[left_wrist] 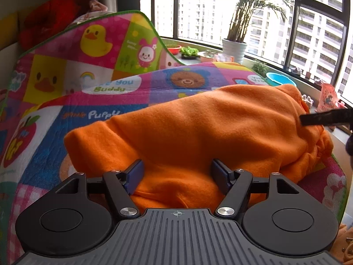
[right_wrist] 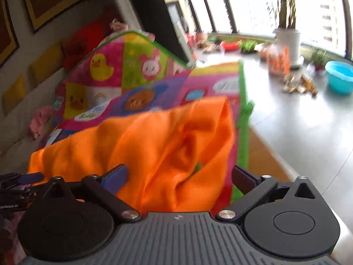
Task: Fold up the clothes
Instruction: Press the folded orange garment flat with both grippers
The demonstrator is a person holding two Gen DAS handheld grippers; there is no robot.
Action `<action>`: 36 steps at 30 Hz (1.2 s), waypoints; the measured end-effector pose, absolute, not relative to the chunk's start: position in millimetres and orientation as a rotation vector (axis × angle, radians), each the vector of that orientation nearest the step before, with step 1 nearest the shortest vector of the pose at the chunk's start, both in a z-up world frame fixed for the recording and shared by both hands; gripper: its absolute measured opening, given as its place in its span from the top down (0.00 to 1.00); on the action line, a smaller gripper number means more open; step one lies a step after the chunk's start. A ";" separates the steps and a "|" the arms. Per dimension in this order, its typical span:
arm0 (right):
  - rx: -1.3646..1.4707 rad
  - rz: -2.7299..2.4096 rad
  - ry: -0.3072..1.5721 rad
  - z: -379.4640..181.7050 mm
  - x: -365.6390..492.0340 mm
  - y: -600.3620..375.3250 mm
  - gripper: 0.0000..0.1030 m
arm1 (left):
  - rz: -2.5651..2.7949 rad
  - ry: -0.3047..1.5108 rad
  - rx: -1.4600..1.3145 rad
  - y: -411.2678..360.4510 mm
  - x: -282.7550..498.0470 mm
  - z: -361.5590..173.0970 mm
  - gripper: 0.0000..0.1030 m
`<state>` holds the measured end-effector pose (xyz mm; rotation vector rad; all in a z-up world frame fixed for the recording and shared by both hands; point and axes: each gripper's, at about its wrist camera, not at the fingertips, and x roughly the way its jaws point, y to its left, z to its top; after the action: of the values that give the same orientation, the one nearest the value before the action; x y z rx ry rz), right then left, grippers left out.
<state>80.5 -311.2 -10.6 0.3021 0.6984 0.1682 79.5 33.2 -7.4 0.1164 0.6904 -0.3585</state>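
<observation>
We see both tongs spread wide, level, aimed at the orange garment [left_wrist: 198, 132]: left tongs [left_wrist: 175, 176] at its near edge, right tongs [right_wrist: 179, 178] over its bunched end on the play mat [left_wrist: 88, 70]

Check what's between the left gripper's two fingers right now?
Orange fleece garment: a fold of it bulges up between the open fingers of the left gripper, seen in the left wrist view. Nothing else sits there.
</observation>
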 end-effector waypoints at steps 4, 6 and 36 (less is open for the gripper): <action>0.179 0.224 0.652 -10.8 101.5 -279.0 0.26 | -0.328 0.685 0.114 37.8 83.3 -11.2 0.22; 0.127 0.241 0.621 -3.7 117.0 -264.9 0.28 | -0.307 0.690 0.106 40.9 86.9 -12.1 0.20; -0.040 0.192 0.646 -20.3 111.0 -247.3 0.14 | -0.104 0.675 0.130 72.5 89.6 -4.9 0.12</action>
<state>111.0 -247.3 -20.3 -0.0399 0.6465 0.1925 89.6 72.5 -4.9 0.1300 0.6747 -0.1037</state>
